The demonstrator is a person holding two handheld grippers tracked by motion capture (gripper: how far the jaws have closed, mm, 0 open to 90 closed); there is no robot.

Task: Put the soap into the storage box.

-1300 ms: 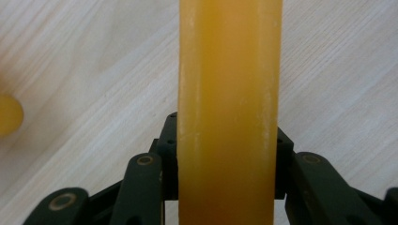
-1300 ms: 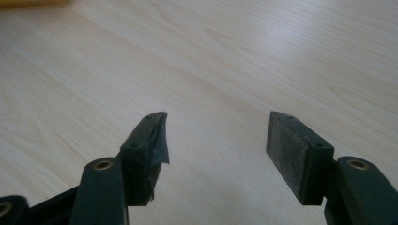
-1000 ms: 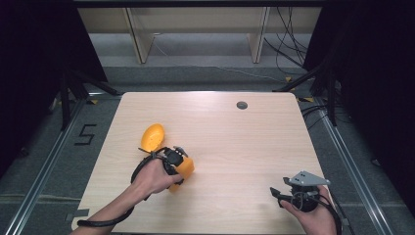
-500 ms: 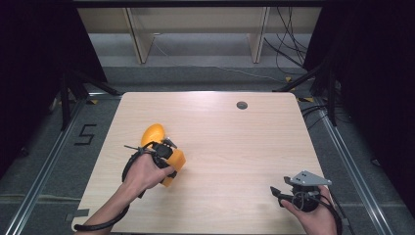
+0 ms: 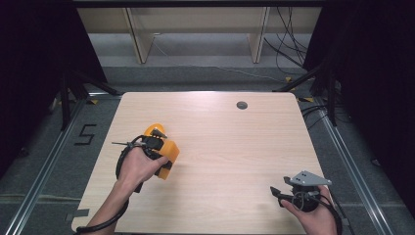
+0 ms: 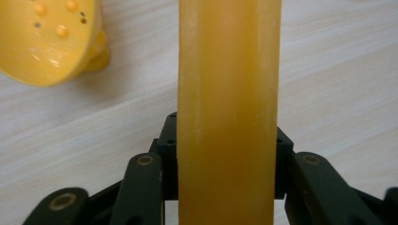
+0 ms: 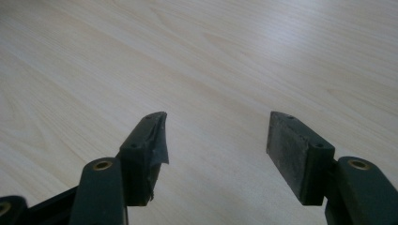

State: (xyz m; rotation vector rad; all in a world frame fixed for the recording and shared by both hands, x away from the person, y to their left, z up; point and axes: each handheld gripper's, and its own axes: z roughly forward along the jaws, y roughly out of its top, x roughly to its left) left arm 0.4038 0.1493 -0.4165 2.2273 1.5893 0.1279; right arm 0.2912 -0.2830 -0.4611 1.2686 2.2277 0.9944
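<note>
My left gripper (image 5: 147, 145) (image 6: 225, 183) is shut on an amber-orange slab (image 5: 169, 152) (image 6: 228, 93), which stands upright between the jaws in the left gripper view. A yellow bowl with small holes (image 5: 155, 130) (image 6: 49, 40) lies on the table just beyond it, partly hidden by the gripper in the high view. I cannot tell whether slab and bowl touch. Near the table's front right corner, my right gripper (image 5: 280, 192) (image 7: 217, 140) is open, with only bare wood between its pads (image 7: 293, 150).
The light wooden table (image 5: 235, 147) has a dark round grommet (image 5: 242, 105) near its far edge. Beyond the table stand shelf legs and loose cables on a grey floor. A "5" mark (image 5: 85, 133) is on the floor at the left.
My left gripper has carried the slab leftward and farther from me, up to the yellow bowl, now partly covering it. The right gripper has stayed put.
</note>
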